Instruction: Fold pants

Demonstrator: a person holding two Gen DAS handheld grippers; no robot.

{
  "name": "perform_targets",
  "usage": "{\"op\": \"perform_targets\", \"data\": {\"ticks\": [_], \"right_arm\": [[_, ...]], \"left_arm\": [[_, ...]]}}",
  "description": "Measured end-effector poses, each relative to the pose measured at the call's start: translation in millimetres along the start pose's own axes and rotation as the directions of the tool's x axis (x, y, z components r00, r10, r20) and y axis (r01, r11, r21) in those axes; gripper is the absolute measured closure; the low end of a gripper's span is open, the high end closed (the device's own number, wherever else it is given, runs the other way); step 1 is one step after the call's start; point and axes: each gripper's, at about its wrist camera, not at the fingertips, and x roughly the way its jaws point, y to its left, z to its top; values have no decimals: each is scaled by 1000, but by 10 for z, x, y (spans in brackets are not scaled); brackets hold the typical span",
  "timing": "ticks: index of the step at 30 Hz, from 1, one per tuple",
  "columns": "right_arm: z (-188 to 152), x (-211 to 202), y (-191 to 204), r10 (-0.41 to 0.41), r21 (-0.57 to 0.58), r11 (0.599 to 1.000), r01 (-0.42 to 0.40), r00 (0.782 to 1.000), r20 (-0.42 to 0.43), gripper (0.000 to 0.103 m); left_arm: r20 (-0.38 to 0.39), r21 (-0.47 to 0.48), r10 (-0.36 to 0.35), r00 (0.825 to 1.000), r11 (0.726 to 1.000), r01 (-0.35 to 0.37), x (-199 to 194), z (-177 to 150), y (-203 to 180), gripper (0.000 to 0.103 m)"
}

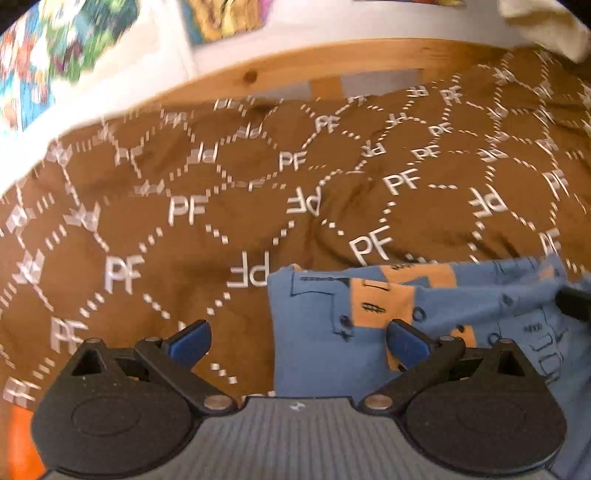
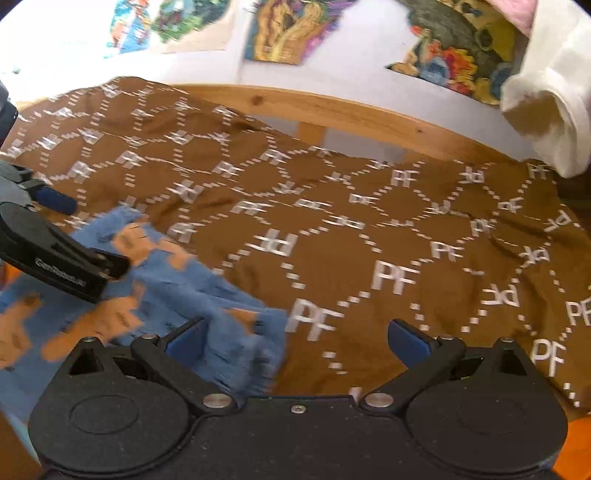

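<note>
The blue pants (image 1: 325,339) with orange patches lie bunched on a brown bedspread (image 1: 184,177). In the left wrist view they fill the lower right, and my left gripper (image 1: 297,341) stands open over their left edge, its right finger above the cloth. In the right wrist view the pants (image 2: 177,284) are blurred at the lower left. My right gripper (image 2: 297,339) is open, with the cloth's right edge lying by its left finger. The left gripper (image 2: 86,236) shows at the far left, over the pants.
A wooden bed frame (image 1: 332,55) runs along the far side of the bedspread (image 2: 369,221), before a white wall with colourful posters (image 2: 288,29). A white garment (image 2: 546,103) hangs at the upper right. An orange surface (image 1: 18,439) shows at the near corner.
</note>
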Motion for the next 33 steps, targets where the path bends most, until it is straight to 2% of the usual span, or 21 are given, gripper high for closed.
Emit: {"op": "perform_targets", "data": {"ticks": [2,4,8,10,12,14,16,17,19,21,23,26,31,33], "right_arm": [[-41,83,-41,-28,-18,999,28,1000,-3,1],[-46,110,-94,-16,8,1000,17,1000,-11,1],[38,-17,-95,6,8,1000,-6,1000,0,1],[85,-137,-124,35,26,999,-35,999,3,1],[101,-245,-178,111,78,991,-110,994,-12,1],[94,-311,-230,213,143,968,-204,976,-49,1],[86,-276,-234,321,175,939,-296,938,-133,1],[84,-245,-216,348,175,932,-318,920,-178,1],[72,-195,-144,347,137,937,-322,904,-251,1],[37,-161,-72,331,77,943,-323,893,-306,1],[-6,-143,-73,337,72,940,-332,884,-323,1],[7,-119,-162,360,144,933,-330,872,-332,1],[92,-232,-320,389,172,920,-353,875,-288,1],[97,-246,-377,428,169,904,-394,854,-295,1]], "left_arm": [[-28,-89,-41,999,995,39,41,30,110,0],[-58,-145,-67,996,988,58,41,59,200,0],[-74,-181,-66,995,982,52,-152,31,297,0],[-76,-190,-84,994,979,68,-291,-22,336,0],[-76,-203,-119,990,974,102,-440,-100,353,0],[-85,-207,-154,984,969,134,-566,-186,324,0],[-121,-205,-182,976,967,154,-640,-288,270,0],[-143,-201,-196,970,965,165,-668,-356,241,0],[-178,-175,-213,961,968,182,-705,-499,168,0],[-184,-151,-192,964,975,165,-745,-640,118,0],[-152,-176,-183,971,972,156,-777,-724,137,0],[-176,-225,-191,966,963,149,-791,-720,185,0],[-204,-243,-190,960,960,139,-832,-736,243,0],[-211,-242,-186,960,961,133,-864,-764,256,0]]}}
